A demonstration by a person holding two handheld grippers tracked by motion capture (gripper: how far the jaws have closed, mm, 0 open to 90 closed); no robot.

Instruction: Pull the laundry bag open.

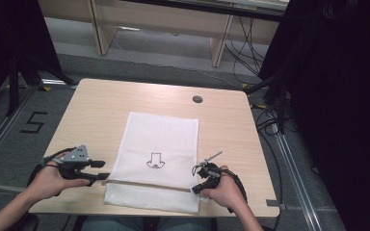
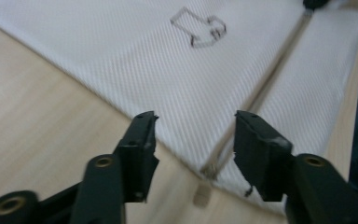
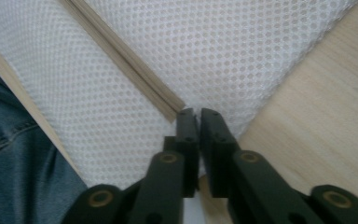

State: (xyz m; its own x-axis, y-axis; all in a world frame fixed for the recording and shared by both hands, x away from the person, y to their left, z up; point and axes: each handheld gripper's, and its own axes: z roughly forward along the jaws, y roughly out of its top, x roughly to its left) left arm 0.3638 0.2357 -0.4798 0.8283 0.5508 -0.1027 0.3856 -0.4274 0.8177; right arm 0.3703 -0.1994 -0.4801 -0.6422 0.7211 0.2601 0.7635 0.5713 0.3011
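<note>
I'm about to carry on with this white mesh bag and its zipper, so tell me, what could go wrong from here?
1. The left gripper stands open over the zipper end, so the mesh bag is likely unanchored there and could bunch or slide.
2. The right gripper is nearly closed at the other zipper end; whether it grips anything can't be seen, so it may slip off.
3. The bag's near edge lies close to the table edge and could get dragged over.

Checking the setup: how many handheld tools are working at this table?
2. The left tool sits at the white mesh bag's left edge, jaws open. The right tool is at the zipper's right end, jaws nearly together.
</note>
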